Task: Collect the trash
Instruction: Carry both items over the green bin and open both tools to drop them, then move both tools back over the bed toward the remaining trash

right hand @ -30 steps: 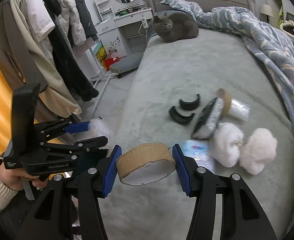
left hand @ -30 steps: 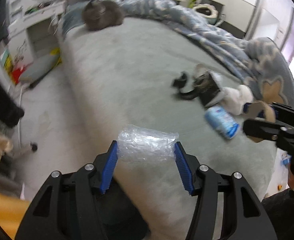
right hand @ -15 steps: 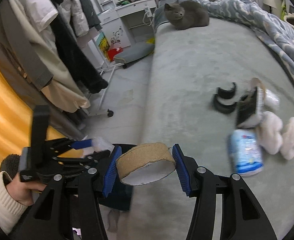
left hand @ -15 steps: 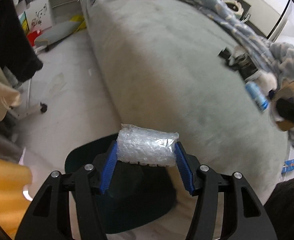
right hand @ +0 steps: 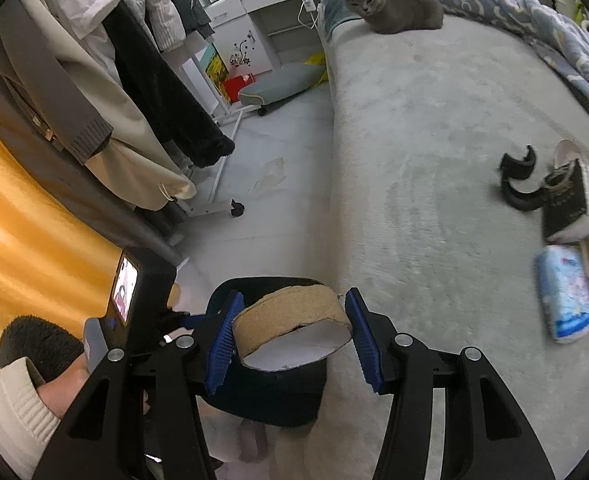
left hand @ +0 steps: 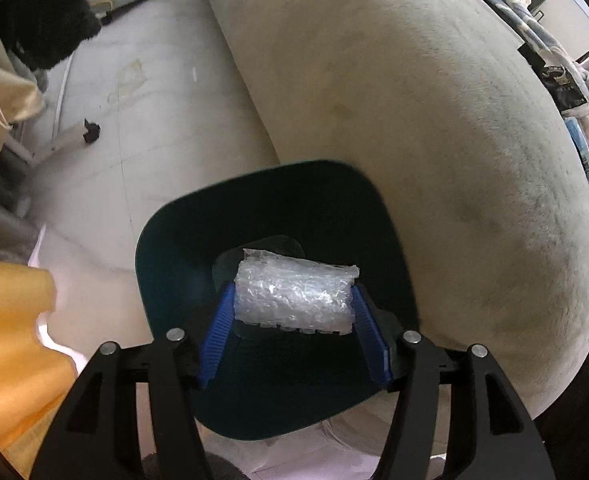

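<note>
since a second ago both tools have swung off the bed toward the dark bin beside its edge.

left wrist view: left tool (left hand: 294, 320) points steeply down into the bin (left hand: 166, 240). its jaws are opening, with the bubble wrap roll (left hand: 294, 298) between the blue pads and seemingly touching both, its long axis running pad to pad. the bin's floor lies straight below, walls well clear all round; the bed (left hand: 434, 120) flanks the bin's right rim.

right wrist view: right tool (right hand: 290, 336) is closed part-way on a cardboard tape ring (right hand: 286, 316), lying across the jaws. the bin (right hand: 270, 404) sits below and slightly left, largely hidden by the ring; the left tool is nearer it. more trash, including a blue tissue pack (right hand: 564, 296), remains on the bed at right.
</note>
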The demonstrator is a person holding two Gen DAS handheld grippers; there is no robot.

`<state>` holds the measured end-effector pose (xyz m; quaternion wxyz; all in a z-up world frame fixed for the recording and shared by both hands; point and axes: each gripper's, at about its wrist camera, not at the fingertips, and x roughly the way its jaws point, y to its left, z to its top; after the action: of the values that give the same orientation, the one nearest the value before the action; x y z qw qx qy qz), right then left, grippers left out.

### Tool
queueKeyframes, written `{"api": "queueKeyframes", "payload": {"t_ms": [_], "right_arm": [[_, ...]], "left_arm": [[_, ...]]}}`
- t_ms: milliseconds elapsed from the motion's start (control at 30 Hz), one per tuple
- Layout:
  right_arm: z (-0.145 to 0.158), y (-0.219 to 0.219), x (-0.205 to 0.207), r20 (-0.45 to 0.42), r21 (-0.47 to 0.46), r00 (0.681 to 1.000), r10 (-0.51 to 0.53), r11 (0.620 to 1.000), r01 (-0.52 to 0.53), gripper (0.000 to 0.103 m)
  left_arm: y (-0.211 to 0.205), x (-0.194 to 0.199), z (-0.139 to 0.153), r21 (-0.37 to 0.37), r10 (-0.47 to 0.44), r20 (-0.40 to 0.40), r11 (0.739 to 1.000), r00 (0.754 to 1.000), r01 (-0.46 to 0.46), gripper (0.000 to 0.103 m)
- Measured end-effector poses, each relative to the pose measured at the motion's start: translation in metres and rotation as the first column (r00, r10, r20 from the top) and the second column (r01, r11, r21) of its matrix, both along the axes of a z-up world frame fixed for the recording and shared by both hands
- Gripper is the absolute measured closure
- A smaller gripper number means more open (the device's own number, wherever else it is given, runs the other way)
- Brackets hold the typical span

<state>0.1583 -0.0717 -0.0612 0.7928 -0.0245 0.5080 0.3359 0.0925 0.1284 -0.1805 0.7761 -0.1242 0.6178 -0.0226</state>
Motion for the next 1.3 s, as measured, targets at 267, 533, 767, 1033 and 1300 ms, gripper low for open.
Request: {"api": "queueKeyframes", "payload": {"t_ms": [267,533,767,1033,1300], "right_arm": [[-0.032,0.03,0.006,-0.076,-0.025,0.997,0.02,0.999,-0.022,0.049],[-0.06,0.06,0.003,-0.117,-0.081,0.992,0.053,0.995,-0.063,0.049],[-0.101,0.085,-0.002,-0.167,-0.174,0.983,0.077,0.979,-0.106,0.049],[-0.14,0.114,-0.016,-0.197,-0.273,0.973,0.118,0.947,-0.17,0.049],[-0.167,0.113,-0.02,-0.233,-0.335,0.965,0.124,0.921,-0.199,0.035]], "left_arm": [[0.03,-0.011,0.014,-0.047,0.089,0.042,0.995,0.995,-0.087,0.024],[0.045,-0.029,0.067,0.053,0.14,0.22,0.986,0.965,-0.155,0.032],[0.063,-0.036,0.092,0.057,0.142,0.309,0.984,0.94,-0.167,0.049],[0.065,-0.04,0.098,0.091,0.06,0.386,0.99,0.921,-0.103,0.053],[0.064,-0.046,0.124,0.063,0.052,0.471,0.994,0.881,-0.092,0.053]]}}
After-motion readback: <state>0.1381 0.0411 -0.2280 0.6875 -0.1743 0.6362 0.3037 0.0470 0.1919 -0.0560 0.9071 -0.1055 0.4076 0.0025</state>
